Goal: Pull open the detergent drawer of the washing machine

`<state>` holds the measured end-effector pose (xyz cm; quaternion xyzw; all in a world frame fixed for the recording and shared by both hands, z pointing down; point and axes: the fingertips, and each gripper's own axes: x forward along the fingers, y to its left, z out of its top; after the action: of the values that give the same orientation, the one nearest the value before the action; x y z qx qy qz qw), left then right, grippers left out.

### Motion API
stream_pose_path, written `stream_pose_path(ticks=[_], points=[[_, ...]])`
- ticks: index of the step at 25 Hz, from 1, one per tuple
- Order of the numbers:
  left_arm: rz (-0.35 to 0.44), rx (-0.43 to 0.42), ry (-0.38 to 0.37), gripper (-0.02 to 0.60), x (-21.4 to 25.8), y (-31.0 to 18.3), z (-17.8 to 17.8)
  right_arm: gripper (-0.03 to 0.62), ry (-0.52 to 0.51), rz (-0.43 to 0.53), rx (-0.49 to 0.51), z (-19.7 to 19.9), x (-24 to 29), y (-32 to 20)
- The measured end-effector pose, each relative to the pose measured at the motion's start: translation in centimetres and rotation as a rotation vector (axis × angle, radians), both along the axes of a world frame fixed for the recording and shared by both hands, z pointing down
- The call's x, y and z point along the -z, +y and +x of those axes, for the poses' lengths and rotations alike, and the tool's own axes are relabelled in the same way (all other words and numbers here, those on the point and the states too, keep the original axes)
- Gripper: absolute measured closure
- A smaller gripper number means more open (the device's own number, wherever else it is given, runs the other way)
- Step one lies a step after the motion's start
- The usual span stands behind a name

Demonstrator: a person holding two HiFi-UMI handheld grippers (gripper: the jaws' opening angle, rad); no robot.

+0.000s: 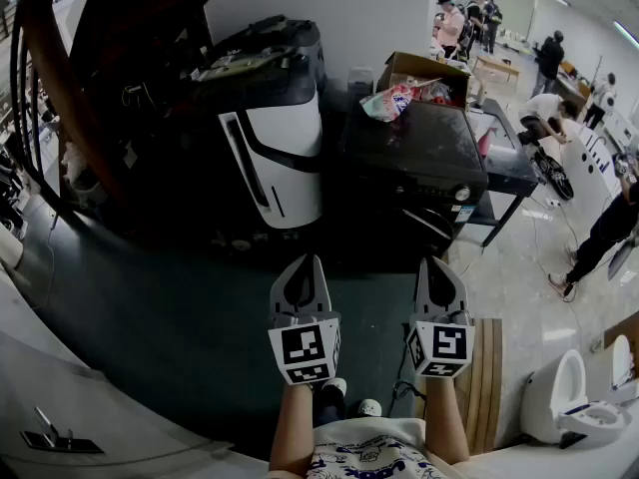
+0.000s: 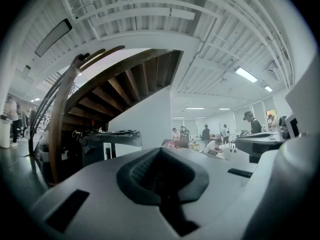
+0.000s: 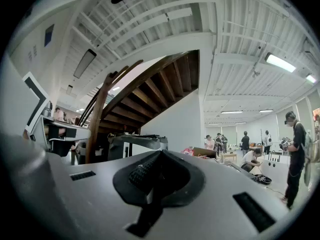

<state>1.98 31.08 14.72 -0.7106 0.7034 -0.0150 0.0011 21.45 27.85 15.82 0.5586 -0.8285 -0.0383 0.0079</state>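
Dark washing machine [image 1: 419, 153] well ahead, detergent drawer not made out (likely light, stiff plastic, pulled by its front lip); left gripper [image 1: 303, 272] and right gripper [image 1: 437, 272] both closed, empty.

Seen from above, the left gripper [image 1: 302, 265] and right gripper [image 1: 437, 265] are held side by side, level, their jaws drawn together, each with a marker cube at the rear. Both point toward a dark washing machine [image 1: 414, 158], well apart from it. A crumpled colourful bag [image 1: 389, 101] lies on its top, and a cardboard box [image 1: 429, 68] stands behind. To the left is a white-and-black appliance [image 1: 275, 143]. A toilet [image 1: 564, 407] sits at lower right, and people stand in the background.
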Motion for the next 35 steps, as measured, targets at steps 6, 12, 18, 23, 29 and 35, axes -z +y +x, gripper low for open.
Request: stream_pose_path(ticks=[6, 12, 18, 23, 29, 35], points=[[-0.001, 0.007, 0.011, 0.568, -0.3, -0.3, -0.6, 0.582, -0.006, -0.007, -0.005, 0.0, -0.2, -0.4], [-0.009, 0.013, 0.022, 0.568, -0.9, -1.1, -1.6, 0.582, -0.016, -0.022, 0.000, -0.8, -0.8, -1.2], [-0.010, 0.010, 0.027, 0.568, -1.0, -3.0, -3.2, 0.580, -0.053, -0.042, 0.012, -2.6, -1.2, -3.2], [-0.003, -0.002, 0.026, 0.568, -0.9, -5.3, -5.2, 0.422, -0.086, -0.059, 0.062, -5.5, -1.3, -5.2], [-0.009, -0.028, 0.017, 0.568, -1.3, -7.4, -7.6, 0.368, -0.073, -0.065, 0.058, -8.4, -1.7, -6.7], [-0.031, -0.050, 0.020, 0.568, -2.3, -8.4, -9.1, 0.352, -0.073, -0.095, 0.048, -10.2, -3.0, -7.5]])
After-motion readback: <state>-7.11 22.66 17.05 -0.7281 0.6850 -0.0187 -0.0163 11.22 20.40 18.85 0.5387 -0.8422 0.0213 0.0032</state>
